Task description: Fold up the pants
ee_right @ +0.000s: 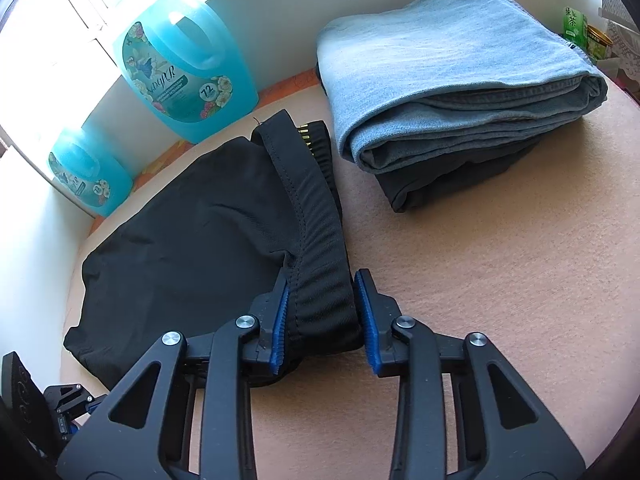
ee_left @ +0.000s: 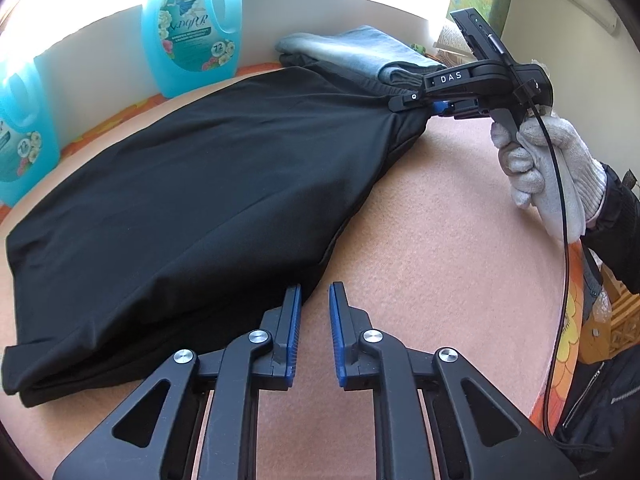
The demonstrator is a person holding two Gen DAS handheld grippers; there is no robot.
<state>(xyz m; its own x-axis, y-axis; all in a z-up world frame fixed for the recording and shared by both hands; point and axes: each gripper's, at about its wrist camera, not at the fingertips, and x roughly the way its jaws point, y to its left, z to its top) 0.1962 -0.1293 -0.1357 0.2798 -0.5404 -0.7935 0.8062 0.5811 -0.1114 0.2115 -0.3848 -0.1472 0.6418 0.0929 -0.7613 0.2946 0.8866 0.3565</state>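
Note:
Black pants (ee_left: 192, 200) lie folded on the pink table cover, waistband end at the far right. My left gripper (ee_left: 315, 300) is open and empty, its left finger just at the pants' near edge. My right gripper (ee_right: 322, 312) is shut on the black waistband (ee_right: 316, 240) and holds that end bunched; it shows in the left wrist view (ee_left: 416, 100) at the pants' far corner, held by a white-gloved hand (ee_left: 548, 168). The pants also show in the right wrist view (ee_right: 192, 240).
A stack of folded clothes, light blue jeans (ee_right: 452, 80) on a dark garment, sits at the back right. Two blue detergent bottles (ee_right: 180, 68) (ee_right: 88, 176) stand along the white wall. The table's edge (ee_left: 560, 320) curves on the right.

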